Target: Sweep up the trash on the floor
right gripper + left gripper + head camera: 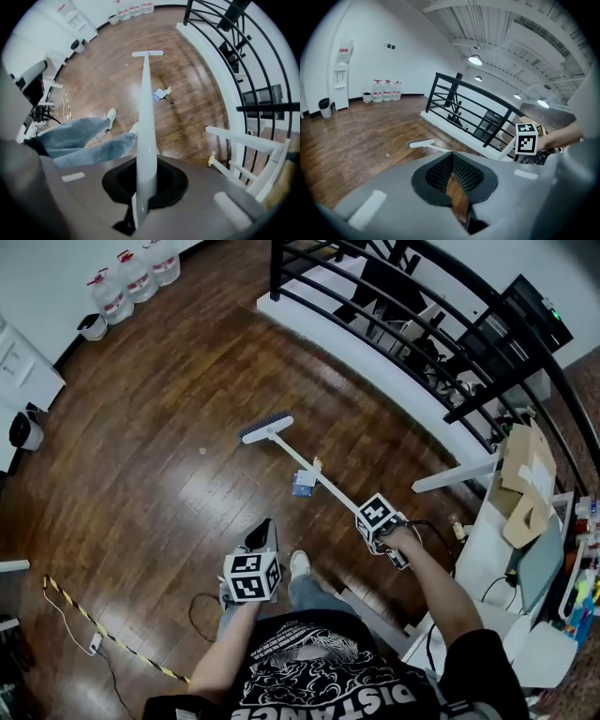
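Dark wooden floor [169, 474] runs from a white wall to a black railing [394, 324]. The trash [304, 486], a small cluster of blue and white scraps, lies on the boards just beside the broom [146, 117] handle, between the broom's head and my shoes [299, 564]. The broom's head is down at the floor beyond the scraps, and its pale handle slopes back towards me. My right gripper [143, 187] has its fingers clenched on the near end of that handle, which runs straight out between them. My left gripper [452, 173] is held low by my left leg, pointed across the room; its mesh-faced fingers [436, 173] are closed tip to tip with nothing between them, only a sliver of floor showing through. Water bottles [131, 276] stand in a row at the far wall. A yellow-and-black striped strip [103, 629] lies on the floor to my left.
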The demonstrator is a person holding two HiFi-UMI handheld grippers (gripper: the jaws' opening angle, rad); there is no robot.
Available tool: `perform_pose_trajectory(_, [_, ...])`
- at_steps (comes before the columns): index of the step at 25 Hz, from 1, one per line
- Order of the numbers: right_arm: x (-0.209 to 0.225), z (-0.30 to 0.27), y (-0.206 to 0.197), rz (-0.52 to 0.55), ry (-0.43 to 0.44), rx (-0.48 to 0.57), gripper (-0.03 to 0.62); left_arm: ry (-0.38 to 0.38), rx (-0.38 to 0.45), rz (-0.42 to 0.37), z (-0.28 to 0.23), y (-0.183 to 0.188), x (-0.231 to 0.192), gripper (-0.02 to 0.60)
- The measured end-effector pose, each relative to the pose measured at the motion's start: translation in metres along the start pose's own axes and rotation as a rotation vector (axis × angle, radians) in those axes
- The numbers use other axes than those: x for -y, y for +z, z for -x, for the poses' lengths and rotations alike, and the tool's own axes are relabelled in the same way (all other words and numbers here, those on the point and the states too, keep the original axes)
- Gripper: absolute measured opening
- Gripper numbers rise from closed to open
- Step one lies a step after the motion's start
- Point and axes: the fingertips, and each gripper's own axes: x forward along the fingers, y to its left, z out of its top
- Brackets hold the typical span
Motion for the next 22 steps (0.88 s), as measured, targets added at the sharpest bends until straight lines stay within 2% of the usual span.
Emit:
perform_pose_trajectory(4, [-0.060, 0.007, 0.023, -0.175, 0.121, 0.125, 0.000, -0.073, -0.012, -0.054, 0.011, 0.014, -0.021, 0.005])
perform_pose_trajectory(10, [-0.152, 0.026, 0.062, -0.392, 0.249, 0.336, 0.001, -0.151, -0.024, -0.130, 0.030, 0.037, -0.067, 0.005])
perform_pose_trajectory(12, [-0.174, 0.028, 0.066, -0.469, 0.264, 0.370, 0.002, -0.176, -0.029, -0.147, 0.033, 0.041, -0.079, 0.005])
perform_pose_trajectory(18, [-0.223, 0.025, 0.035, -0.614, 0.274, 0.427, 0.002, -0.285, -0.049, -0.213, 0.051, 0.042, -0.089, 0.005])
perform_pose_trajectory(22, [-0.256, 0.026, 0.006, -0.708, 0.288, 0.509, 0.002, -0.398, -0.087, -0.268, 0.056, 0.027, -0.069, 0.005])
